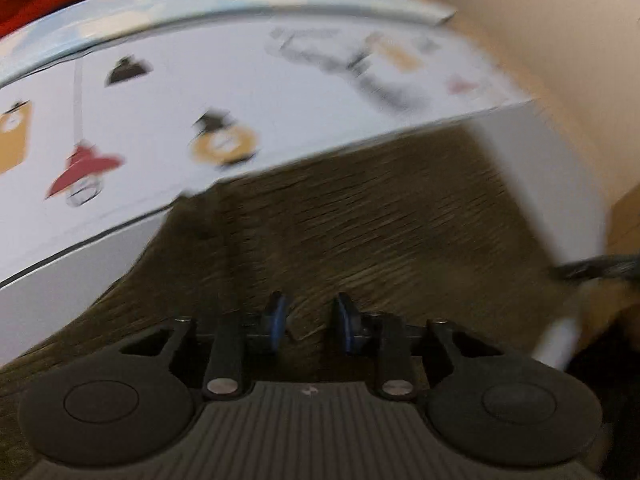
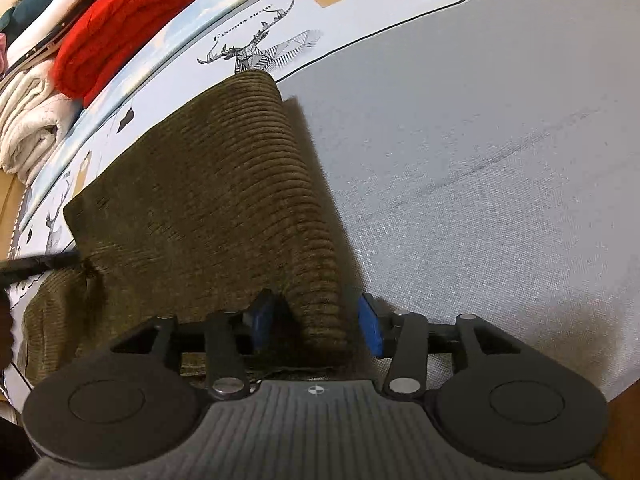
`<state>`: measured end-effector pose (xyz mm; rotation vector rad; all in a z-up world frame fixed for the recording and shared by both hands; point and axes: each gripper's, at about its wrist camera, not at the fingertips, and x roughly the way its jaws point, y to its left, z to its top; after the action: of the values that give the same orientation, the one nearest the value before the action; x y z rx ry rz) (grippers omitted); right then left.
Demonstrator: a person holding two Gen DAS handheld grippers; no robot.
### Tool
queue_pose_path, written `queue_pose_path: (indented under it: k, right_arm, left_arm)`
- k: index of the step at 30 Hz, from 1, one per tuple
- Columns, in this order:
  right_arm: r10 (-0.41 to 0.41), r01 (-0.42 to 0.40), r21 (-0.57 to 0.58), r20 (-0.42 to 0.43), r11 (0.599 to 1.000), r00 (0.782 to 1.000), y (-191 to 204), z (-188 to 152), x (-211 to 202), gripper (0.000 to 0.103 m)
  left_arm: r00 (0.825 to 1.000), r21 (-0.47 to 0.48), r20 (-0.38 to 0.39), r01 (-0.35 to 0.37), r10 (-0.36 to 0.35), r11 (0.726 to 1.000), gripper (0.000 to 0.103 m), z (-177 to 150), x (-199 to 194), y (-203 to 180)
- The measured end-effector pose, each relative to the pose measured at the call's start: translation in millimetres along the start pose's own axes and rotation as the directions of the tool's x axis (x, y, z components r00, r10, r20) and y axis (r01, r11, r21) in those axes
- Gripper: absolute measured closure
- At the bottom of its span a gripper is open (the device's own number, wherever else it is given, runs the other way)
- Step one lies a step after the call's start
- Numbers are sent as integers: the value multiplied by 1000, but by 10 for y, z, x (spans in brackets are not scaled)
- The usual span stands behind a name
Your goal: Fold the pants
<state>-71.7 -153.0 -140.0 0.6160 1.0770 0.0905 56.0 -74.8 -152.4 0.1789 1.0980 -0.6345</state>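
Pants (image 2: 208,200), olive corduroy, lie on the grey cloth (image 2: 480,160), folded, filling centre-left of the right view; a folded edge rises between my right gripper (image 2: 316,320) pads, which stand apart and do not press it. Left gripper (image 1: 310,320), bottom centre of its blurred view: jaws apart over the fabric, nothing clamped. Step, as I judge it: mid-fold, regrasping. Next move needs both grippers closing on the edge. Red sweater (image 2: 128,20) upper left.
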Motion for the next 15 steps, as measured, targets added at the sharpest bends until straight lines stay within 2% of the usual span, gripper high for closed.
queue_pose_path:
  k: [2,6,8,11,13,15]
  right_arm:
    - [-3,3,-3,-5,1000,1000,15,-7,2,54]
    - [-6,6,-16,-1,1000,1000,13,-21,-23,53]
    - [3,-3,-4,-4,1000,1000,9,-2,0,53]
    - [12,-12,-12,-4,1000,1000,18,-6,-22,53]
    - [17,-17,-29,-7,999,1000,43,-19,-31,53]
    - [8,-9,-48,-12,999,1000,73,-27,-23,53]
  left_arm:
    - [1000,-93,-10,0,-1,996,67,-8,39,66]
    - [999,-158,4,-36,37,987,67,-52,-232,5]
    - [999,-252,-26,-27,21,967,63,-134,-383,44]
    - [997,-390,-64,14,-43,921,59,-422,-518,58]
    - [996,-429,-74,21,-59,903,54,-588,-531,4]
    - [994,-436,-109,-26,-24,899,54,-717,-454,-66]
